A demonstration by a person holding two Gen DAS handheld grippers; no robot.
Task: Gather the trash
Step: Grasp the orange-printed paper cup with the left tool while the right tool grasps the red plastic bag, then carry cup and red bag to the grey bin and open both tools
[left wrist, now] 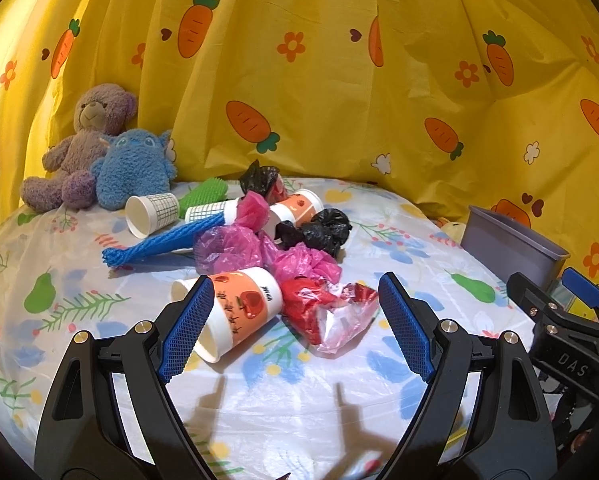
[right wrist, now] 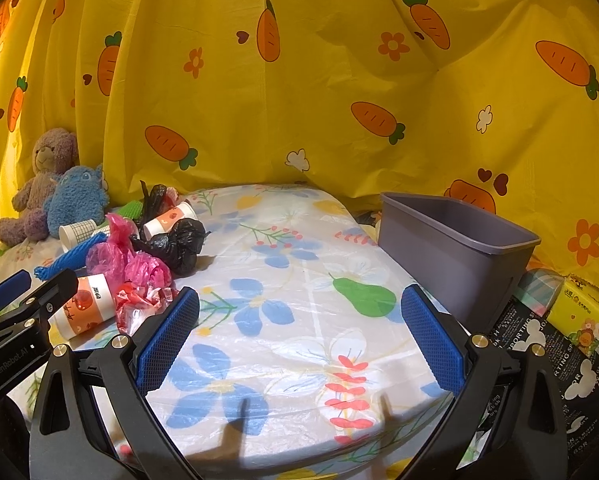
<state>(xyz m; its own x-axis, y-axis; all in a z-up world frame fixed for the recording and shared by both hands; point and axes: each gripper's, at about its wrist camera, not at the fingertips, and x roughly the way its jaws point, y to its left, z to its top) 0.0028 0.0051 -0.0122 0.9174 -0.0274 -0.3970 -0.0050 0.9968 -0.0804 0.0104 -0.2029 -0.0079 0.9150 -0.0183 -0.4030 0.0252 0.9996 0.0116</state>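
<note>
A heap of trash lies on the table's floral cover (left wrist: 259, 412): paper cups, pink, black and red plastic bags, and a blue foam net (left wrist: 167, 240). My left gripper (left wrist: 297, 326) is open just short of the heap, its left pad in front of a tipped orange-printed cup (left wrist: 239, 312), with the red bag (left wrist: 323, 312) a little beyond the gap. My right gripper (right wrist: 299, 336) is open over bare cover, nothing between its fingers. A grey bin (right wrist: 455, 256) stands just beyond its right finger. The heap (right wrist: 139, 264) shows at the left of the right wrist view.
Two plush toys, a purple bear (left wrist: 87, 144) and a blue creature (left wrist: 133, 168), sit at the back left against a yellow carrot-print curtain (left wrist: 339, 80). A yellow tissue pack (right wrist: 579, 312) and printed black sheet lie right of the bin. The table edge curves close below my right gripper.
</note>
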